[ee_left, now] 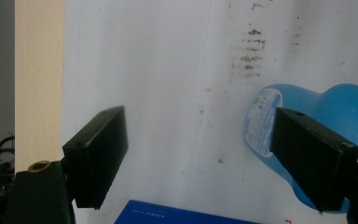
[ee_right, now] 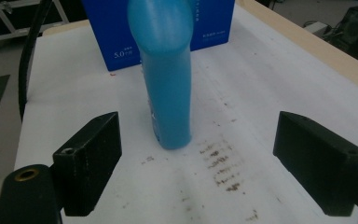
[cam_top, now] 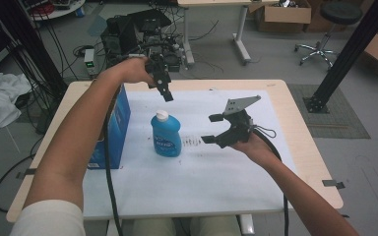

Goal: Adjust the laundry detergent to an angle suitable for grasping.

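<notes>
Bottle [cam_top: 166,135] stands upright on the white sheet [cam_top: 197,172], long axis vertical, white cap [cam_top: 162,115] on top, untouched by either tool. Right gripper [cam_top: 210,129] sits just beside it at body height, jaws spread wide and pointing straight at it; in the right gripper view the bottle [ee_right: 166,88] stands dead ahead between the two jaw lines, a short way forward of the tips. Left gripper [cam_top: 167,96] hangs above and a little beyond the cap, tips pointing down, jaws also spread with nothing between them; in the left gripper view the bottle [ee_left: 326,126] lies off to one side, partly behind one jaw, so it's not lined up. Right looks nearer and better aligned, so my guess is a straight push forward then close on the body. Blue box [cam_top: 112,129] stands on the far side of the bottle from the right gripper, near it, so overshoot could shove the bottle into it. Sheet is flat, with a patch of brown smudges [ee_right: 221,161] ahead of the right jaws next to the bottle base. Table [cam_top: 305,142] edge is well apart; plenty of room on the right gripper's side.
</notes>
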Available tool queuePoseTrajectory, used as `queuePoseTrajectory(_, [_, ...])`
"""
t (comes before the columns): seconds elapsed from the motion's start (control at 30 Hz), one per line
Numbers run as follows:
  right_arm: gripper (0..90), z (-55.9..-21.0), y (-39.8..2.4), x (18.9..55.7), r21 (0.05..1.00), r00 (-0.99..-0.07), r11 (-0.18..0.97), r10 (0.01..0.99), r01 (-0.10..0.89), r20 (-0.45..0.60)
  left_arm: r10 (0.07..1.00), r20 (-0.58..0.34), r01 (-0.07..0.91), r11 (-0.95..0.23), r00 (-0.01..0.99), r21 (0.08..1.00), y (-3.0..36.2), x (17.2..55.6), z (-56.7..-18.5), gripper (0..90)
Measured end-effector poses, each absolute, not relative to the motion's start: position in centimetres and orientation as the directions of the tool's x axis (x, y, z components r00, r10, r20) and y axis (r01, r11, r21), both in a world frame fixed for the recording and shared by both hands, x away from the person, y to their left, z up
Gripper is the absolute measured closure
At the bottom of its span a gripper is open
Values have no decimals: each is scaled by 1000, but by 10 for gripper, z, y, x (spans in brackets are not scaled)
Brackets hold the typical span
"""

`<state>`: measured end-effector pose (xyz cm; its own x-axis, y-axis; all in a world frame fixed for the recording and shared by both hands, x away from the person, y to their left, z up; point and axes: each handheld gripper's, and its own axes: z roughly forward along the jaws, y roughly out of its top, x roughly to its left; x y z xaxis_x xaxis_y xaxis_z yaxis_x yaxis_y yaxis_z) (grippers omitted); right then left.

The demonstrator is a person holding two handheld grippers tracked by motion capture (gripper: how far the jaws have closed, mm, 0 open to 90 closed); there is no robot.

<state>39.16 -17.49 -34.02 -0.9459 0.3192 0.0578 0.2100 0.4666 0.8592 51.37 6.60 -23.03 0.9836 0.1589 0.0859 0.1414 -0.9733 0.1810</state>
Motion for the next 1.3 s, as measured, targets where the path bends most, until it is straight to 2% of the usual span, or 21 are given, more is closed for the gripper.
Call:
queuePoseTrajectory(0.3, [151,-353,-151,394,866,-955,456,287,208,78,159,86,142,-974,983,178,67,513,-229,200])
queuePoseTrajectory(1.3, [150,-384,-110,402,895,-954,395,286,208,96,165,92,147,-973,982,176,73,512,-229,200])
